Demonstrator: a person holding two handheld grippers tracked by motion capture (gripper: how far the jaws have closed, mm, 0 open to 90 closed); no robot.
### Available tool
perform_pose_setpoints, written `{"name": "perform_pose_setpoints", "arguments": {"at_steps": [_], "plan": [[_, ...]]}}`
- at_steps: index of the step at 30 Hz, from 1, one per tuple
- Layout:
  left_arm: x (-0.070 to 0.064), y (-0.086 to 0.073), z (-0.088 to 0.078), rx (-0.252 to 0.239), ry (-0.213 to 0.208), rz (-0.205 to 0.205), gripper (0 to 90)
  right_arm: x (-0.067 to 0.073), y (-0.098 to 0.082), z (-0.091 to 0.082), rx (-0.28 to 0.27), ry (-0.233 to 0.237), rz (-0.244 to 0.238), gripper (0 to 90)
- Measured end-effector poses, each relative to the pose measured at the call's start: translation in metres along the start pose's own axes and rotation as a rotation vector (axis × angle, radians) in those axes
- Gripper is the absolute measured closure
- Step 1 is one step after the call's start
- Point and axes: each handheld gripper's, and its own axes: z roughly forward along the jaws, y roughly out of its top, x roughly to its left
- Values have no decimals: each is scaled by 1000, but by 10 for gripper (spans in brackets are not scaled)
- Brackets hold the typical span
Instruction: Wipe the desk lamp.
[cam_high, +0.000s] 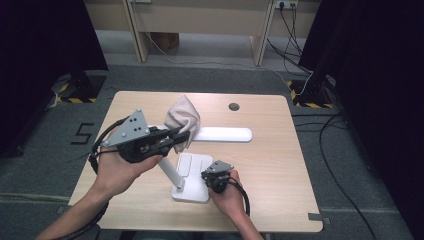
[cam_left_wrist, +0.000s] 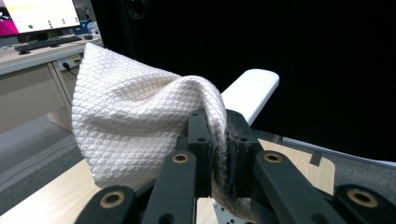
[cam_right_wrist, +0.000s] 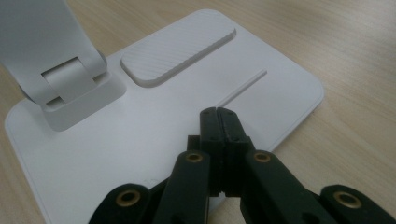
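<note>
High view: a person wipes a white desk lamp (cam_high: 192, 172) on a wooden table (cam_high: 280, 165).
Left gripper (cam_left_wrist: 218, 140): jaws clamped on a beige quilted cloth (cam_left_wrist: 135, 121), raised at the lamp's head (cam_high: 222, 134).
Right gripper (cam_right_wrist: 219, 116): jaws fully closed, empty, tips pressing on the lamp's base (cam_right_wrist: 154, 140).
Advice: keep the base pinned down, sweep the cloth along the head with light pressure.
Writing: a "5" (cam_high: 83, 134) marked on the floor; no lamp brand readable.

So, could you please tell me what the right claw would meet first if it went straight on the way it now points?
Most likely the white lamp base: the shut right claw points down at its flat top, just above it or touching.
</note>
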Motion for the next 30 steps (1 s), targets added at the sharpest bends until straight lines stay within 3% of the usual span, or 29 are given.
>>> {"name": "perform_pose_setpoints", "arguments": {"at_steps": [30], "plan": [[-11, 3, 16, -3, -31, 1, 823, 0, 0, 0, -1, 0, -1, 900]]}}
